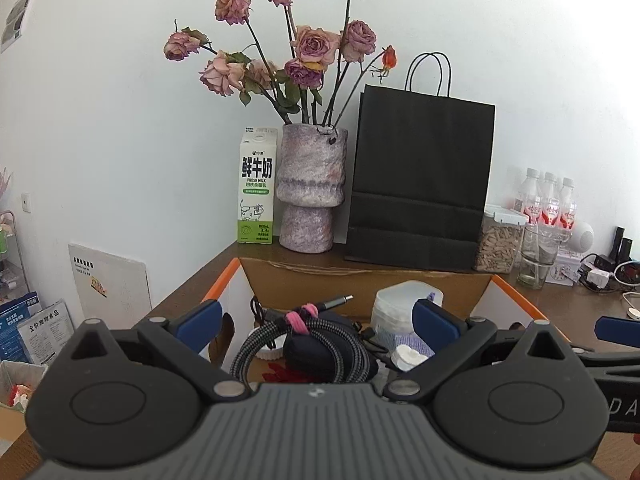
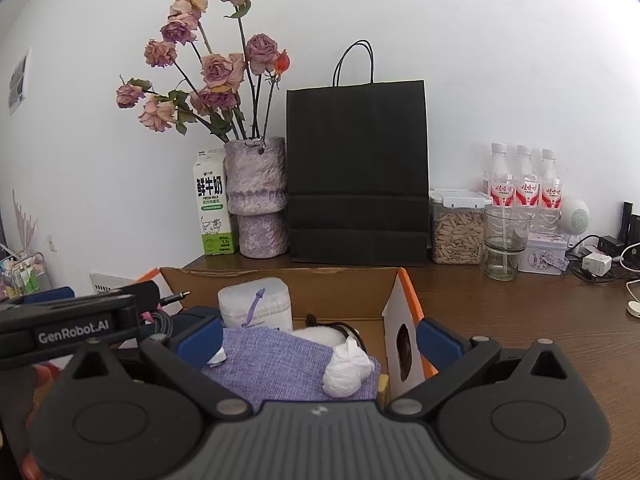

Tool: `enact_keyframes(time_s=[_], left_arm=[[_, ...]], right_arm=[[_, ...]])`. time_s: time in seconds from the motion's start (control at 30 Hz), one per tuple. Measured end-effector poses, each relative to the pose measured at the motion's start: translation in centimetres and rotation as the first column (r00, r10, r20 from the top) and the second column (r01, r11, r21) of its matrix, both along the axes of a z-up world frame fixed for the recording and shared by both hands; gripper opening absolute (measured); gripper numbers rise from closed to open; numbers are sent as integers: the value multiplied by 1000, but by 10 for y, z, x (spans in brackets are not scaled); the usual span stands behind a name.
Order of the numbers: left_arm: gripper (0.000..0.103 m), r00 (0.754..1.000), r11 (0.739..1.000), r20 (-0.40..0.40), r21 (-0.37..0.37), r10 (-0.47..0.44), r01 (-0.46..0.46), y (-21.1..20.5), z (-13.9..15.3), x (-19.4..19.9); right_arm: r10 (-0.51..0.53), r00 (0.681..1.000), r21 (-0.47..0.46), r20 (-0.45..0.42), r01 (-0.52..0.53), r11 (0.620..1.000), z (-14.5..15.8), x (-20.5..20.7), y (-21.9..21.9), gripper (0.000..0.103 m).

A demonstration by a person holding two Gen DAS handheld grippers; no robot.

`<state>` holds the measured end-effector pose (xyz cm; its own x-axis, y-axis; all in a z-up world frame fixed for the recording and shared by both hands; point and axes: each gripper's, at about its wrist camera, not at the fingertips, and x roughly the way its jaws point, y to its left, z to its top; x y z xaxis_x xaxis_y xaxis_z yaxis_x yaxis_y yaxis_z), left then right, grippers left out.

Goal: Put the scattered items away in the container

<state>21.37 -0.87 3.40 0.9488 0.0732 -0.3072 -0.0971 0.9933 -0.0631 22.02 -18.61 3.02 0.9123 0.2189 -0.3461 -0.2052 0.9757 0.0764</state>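
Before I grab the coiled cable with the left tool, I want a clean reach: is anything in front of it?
Nothing visible blocks it. The left tool is open above the box, and the cable lies on top between its fingers.

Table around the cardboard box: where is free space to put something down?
Bare wood lies right of the box, in front of the glass cup and the tin. The back row by the black bag is crowded; the far right has cables.
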Motion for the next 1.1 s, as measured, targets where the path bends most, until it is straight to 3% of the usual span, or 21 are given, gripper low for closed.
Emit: enact_keyframes(time_s=[0.33, 0.57, 0.83, 1.1], left_arm=[[103, 988, 995, -127, 45, -88, 95, -7, -2, -56], [103, 981, 993, -163, 38, -105, 112, -6, 3, -103], [103, 976, 995, -208, 48, -71, 83, -6, -1, -149], [103, 963, 997, -269, 61, -36, 54, -4, -14, -163]], right_arm=[[33, 989, 3, -147, -33, 999, -5, -51, -8, 103], [48, 980, -19, -195, -53, 998, -5, -99, -9, 103], [26, 973, -34, -228, -35, 999, -2, -151, -5, 103], [-9, 963, -80, -270, -13, 997, -9, -169, 4, 103]])
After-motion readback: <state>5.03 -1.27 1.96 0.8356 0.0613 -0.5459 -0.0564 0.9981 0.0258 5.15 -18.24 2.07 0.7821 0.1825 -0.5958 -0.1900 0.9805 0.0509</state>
